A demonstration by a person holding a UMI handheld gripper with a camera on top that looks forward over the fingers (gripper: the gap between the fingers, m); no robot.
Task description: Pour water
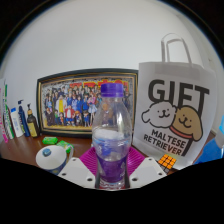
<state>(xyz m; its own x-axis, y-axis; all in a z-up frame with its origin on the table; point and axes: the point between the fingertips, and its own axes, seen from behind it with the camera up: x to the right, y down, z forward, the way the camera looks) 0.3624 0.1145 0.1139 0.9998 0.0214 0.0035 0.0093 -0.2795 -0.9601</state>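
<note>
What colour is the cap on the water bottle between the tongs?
Purple, on a clear bottle; the cap shows best in the gripper view.

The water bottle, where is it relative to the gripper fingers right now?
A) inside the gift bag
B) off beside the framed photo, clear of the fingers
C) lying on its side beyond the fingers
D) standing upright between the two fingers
D: the water bottle with its purple cap stands upright between the gripper's two fingers, in front of the framed photo and the gift bag.
</note>
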